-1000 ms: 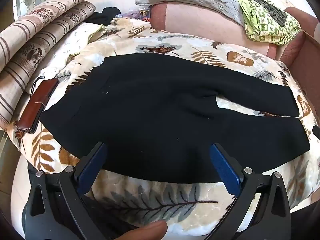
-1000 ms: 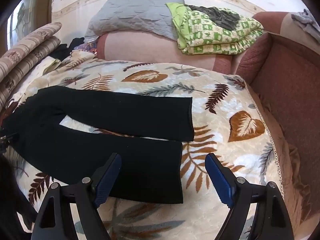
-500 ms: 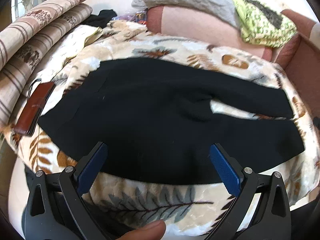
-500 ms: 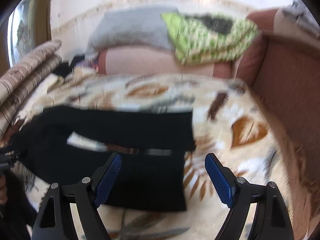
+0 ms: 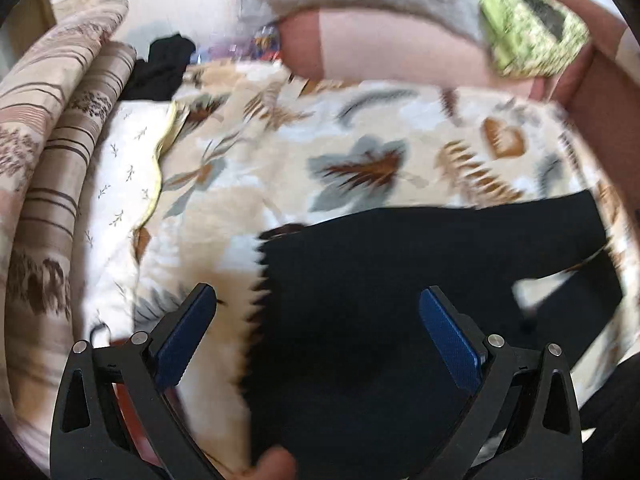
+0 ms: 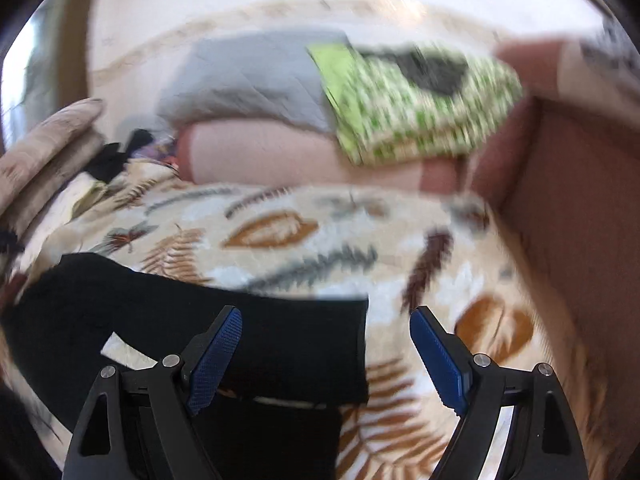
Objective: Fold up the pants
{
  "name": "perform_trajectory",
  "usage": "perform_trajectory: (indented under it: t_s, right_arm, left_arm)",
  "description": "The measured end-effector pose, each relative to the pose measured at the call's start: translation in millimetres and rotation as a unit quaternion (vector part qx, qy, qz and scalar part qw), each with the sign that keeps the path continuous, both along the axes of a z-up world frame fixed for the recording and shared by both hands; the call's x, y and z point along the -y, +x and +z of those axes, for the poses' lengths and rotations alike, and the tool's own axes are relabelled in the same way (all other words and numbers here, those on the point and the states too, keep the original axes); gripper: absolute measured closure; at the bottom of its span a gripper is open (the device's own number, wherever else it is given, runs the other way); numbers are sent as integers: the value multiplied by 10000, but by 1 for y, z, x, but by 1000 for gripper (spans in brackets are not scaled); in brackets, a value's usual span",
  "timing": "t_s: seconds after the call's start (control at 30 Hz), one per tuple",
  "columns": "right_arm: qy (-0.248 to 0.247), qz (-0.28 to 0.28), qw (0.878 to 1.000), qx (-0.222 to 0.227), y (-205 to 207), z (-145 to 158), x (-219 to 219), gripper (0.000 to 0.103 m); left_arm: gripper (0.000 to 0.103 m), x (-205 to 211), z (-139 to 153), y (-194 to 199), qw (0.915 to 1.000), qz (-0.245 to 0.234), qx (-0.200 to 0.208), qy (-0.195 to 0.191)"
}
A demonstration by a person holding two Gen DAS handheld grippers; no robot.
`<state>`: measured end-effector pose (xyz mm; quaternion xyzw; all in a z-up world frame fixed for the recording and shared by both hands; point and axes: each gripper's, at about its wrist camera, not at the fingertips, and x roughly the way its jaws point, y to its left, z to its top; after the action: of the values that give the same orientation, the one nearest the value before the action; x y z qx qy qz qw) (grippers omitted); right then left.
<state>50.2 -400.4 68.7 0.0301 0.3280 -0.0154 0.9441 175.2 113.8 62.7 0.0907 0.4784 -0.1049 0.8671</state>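
Pants (image 5: 400,300), black, lie flat on the leaf-patterned blanket (image 5: 360,140), which serves as the reference surface. Left gripper (image 5: 318,340) hangs over the waist end of the pants, jaws wide apart, with one blue pad (image 5: 184,340) above bare blanket just beside the waist edge and the other above black fabric; nothing is held. Right gripper (image 6: 326,356) hangs over the leg ends (image 6: 304,344) of the pants, jaws wide apart and holding nothing, one pad over the cuff area and the other over bare blanket (image 6: 440,240). The two legs lie side by side with a narrow gap of blanket between them. Beyond the far edge of the blanket sit a grey pillow (image 6: 256,80) and a green patterned cloth (image 6: 420,108). Both views are motion-blurred; contact between pads and fabric cannot be determined.
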Motion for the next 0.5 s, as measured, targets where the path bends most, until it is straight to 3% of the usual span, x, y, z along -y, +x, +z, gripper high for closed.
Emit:
perform_trajectory:
  t_s: [0.1,0.3,0.4,0.5]
  right_arm:
    - [61,-125,9997,219,2,5,3,19]
    - [-62,-207,9997,88,11,1,3,19]
    - [-152,-173,9997,36,12,-2,5,19]
    - [-338,-242,9991,-49,10,-5,9,19]
  left_arm:
    - [3,-16,-18,23,9994,-266,-171,-147]
    - [3,-13,-51,75,9951,-730,-490,-457]
    - [3,-13,-74,94,9897,-1088,-832,-424]
    - [3,-19,-82,105,9817,-1411,-1066,-712]
